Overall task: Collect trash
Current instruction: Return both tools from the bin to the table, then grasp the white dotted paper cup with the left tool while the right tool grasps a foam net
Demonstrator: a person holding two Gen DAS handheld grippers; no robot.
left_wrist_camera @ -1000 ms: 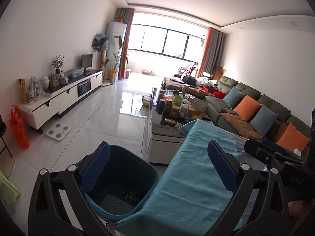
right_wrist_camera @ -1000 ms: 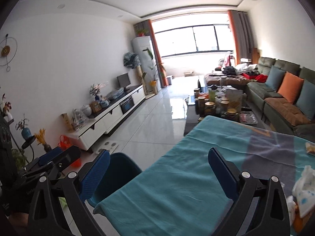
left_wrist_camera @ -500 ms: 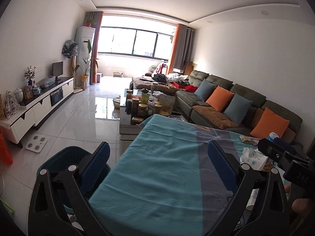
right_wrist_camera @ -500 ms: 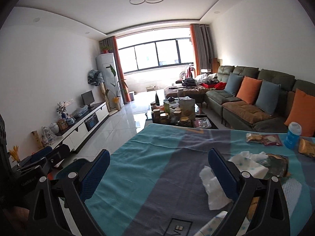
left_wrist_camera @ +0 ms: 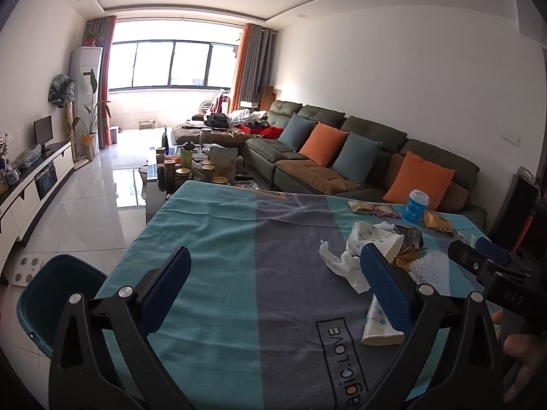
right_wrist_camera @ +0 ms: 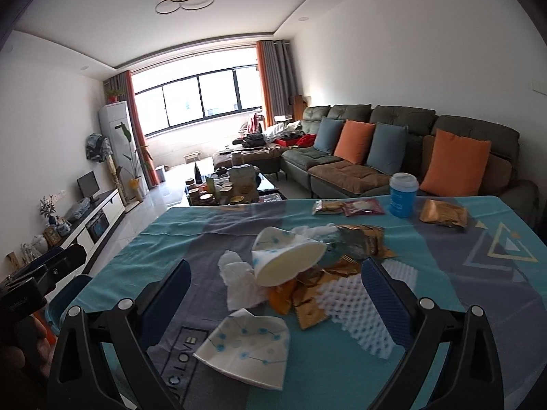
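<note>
Trash lies in a pile on the teal and grey tablecloth [right_wrist_camera: 461, 273]: a tipped paper cup [right_wrist_camera: 287, 259], a flattened paper cup [right_wrist_camera: 249, 341], crumpled white tissue [right_wrist_camera: 239, 283], gold wrappers [right_wrist_camera: 307, 300] and white foam netting [right_wrist_camera: 355, 307]. My right gripper [right_wrist_camera: 273, 294] is open and empty, just short of the pile. My left gripper [left_wrist_camera: 273, 283] is open and empty over the cloth, left of the tissue [left_wrist_camera: 342, 266] and the flattened cup [left_wrist_camera: 379, 324]. The teal trash bin [left_wrist_camera: 51, 300] stands on the floor at the table's left edge.
A blue-labelled cup [right_wrist_camera: 403, 194] and snack packets [right_wrist_camera: 345, 207] lie at the table's far side. A sofa with orange and blue cushions [right_wrist_camera: 393, 150] runs behind it. A cluttered coffee table [left_wrist_camera: 195, 167] and a TV cabinet [left_wrist_camera: 34, 177] stand further off.
Both grippers have swung right from the bin side toward the table. The trash pile has come into view in front of the right gripper. Both stay open.
</note>
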